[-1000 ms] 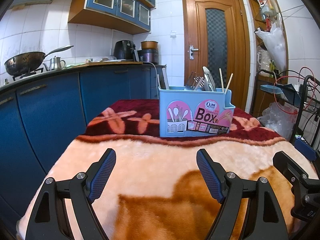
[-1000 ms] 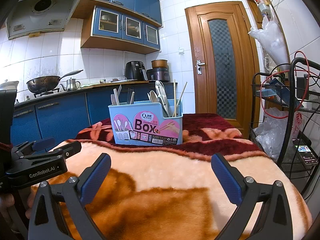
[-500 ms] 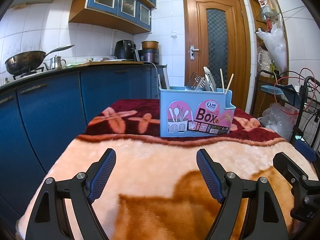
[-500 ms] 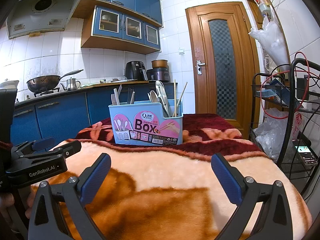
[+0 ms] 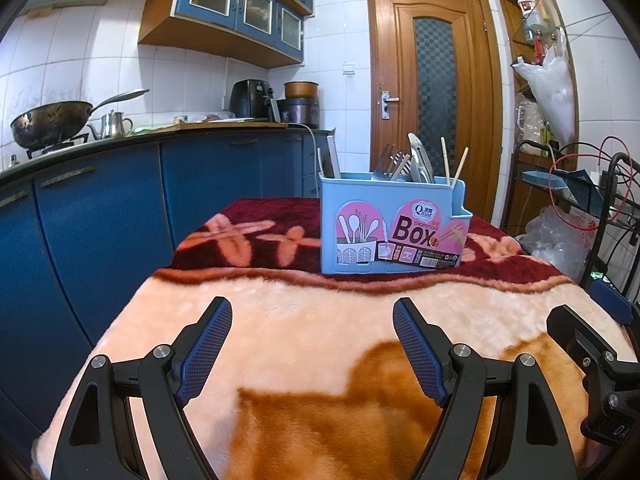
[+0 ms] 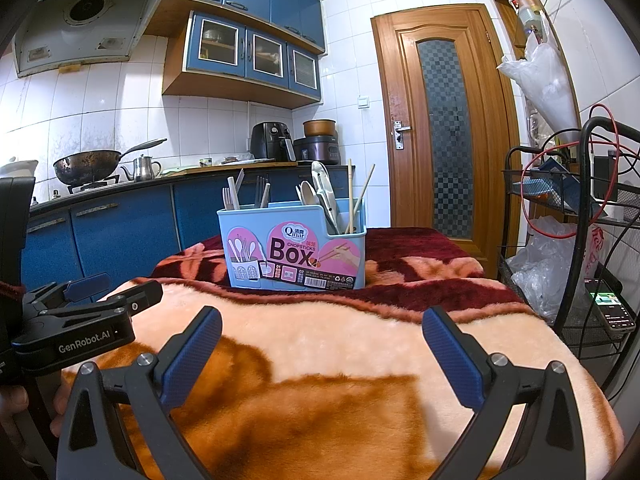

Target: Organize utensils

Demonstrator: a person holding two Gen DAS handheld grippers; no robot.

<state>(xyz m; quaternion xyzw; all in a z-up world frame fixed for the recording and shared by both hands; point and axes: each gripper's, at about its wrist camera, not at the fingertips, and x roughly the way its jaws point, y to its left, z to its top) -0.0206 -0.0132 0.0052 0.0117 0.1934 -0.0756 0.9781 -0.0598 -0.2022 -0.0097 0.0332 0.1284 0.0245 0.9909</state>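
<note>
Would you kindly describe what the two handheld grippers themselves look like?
Both the left gripper and right gripper are black angular frames with silver pivot bolts and two fingers faced with blue textured pads. The left one's side carries white "GenRobot.AI" lettering.

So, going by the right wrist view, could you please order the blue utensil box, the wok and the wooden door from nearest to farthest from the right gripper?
From the right gripper:
1. Blue utensil box, straight ahead on the blanket.
2. Wok, far left on the stove.
3. Wooden door, back right.
</note>
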